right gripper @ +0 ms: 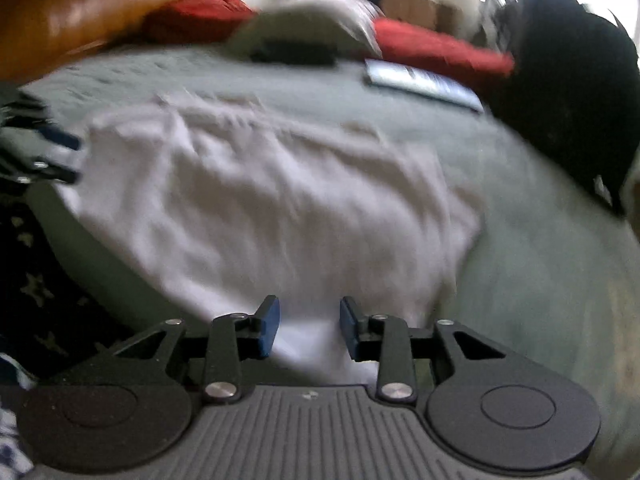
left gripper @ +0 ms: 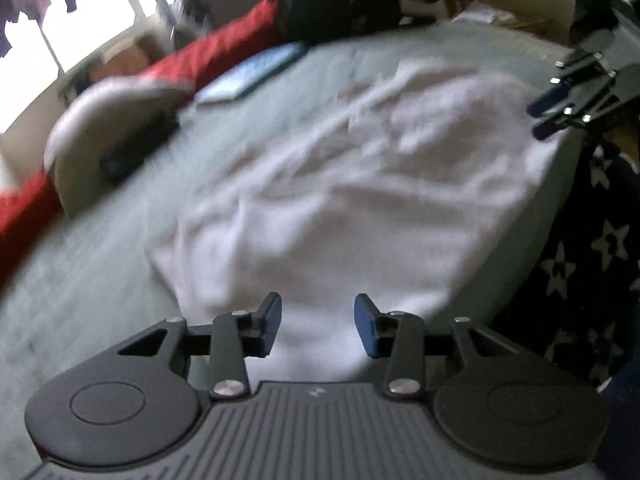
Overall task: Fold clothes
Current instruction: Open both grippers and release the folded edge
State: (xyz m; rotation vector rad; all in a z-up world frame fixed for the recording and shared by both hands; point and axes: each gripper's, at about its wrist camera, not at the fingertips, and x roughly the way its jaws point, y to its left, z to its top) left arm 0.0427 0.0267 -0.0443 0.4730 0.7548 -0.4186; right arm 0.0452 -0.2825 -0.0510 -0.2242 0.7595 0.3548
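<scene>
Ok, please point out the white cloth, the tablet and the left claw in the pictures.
White cloth (left gripper: 340,184): left wrist view, on its wrinkled middle.
Tablet (right gripper: 424,84): right wrist view, on its screen face.
Left claw (left gripper: 318,326): left wrist view, midway between its blue fingertips, which stand apart.

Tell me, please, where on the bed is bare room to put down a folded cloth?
Bare bedcover lies to the right of the white cloth in the right wrist view, up to the black heap. A narrower strip runs between the cloth and the pillow. It is crowded near the book and red cushion.
</scene>
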